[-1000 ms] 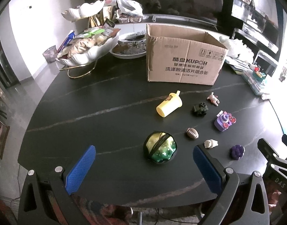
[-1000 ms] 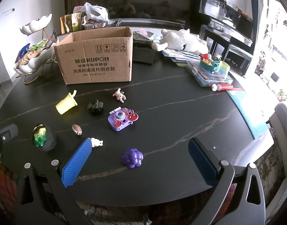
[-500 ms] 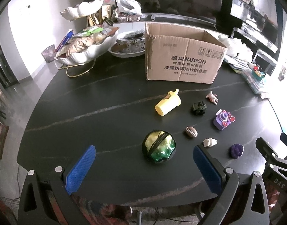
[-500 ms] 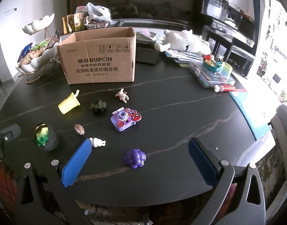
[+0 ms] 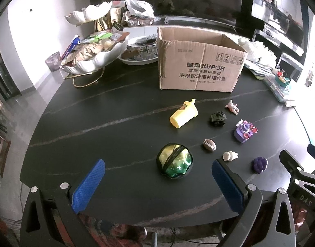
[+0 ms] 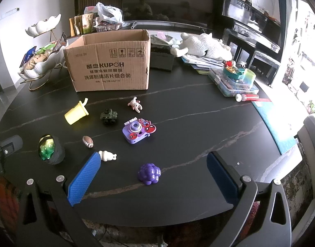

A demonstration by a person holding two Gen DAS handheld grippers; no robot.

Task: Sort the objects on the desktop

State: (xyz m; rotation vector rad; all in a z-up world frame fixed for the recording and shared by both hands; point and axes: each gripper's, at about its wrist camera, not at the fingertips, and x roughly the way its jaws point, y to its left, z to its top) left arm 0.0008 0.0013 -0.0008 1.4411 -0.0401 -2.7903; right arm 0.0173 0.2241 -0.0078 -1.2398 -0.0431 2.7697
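Small toys lie on a black table [image 5: 95, 127]: a green-gold ball [image 5: 174, 163], a yellow cup [image 5: 183, 117] on its side, a toy tank [image 5: 217, 119], a mini football [image 5: 209, 145], a white figure [image 5: 229, 156], a purple camera [image 5: 244, 131], purple grapes [image 5: 259, 164] and a pink figure [image 5: 231, 106]. An open cardboard box [image 5: 200, 65] stands behind them. My left gripper [image 5: 157, 182] is open, just short of the ball. My right gripper [image 6: 152, 178] is open, with the grapes [image 6: 149, 173] between its fingers' line, apart from both.
A shell-shaped snack stand [image 5: 91, 55] and a patterned bowl [image 5: 138, 51] stand at the back left. A plush sheep [image 6: 202, 45], papers and a clear box of toys [image 6: 233, 80] stand at the back right. The table's near edge lies under both grippers.
Both grippers have drifted slightly; the toys sit a little lower and nearer in the right wrist view. Both stay open. No toy has moved.
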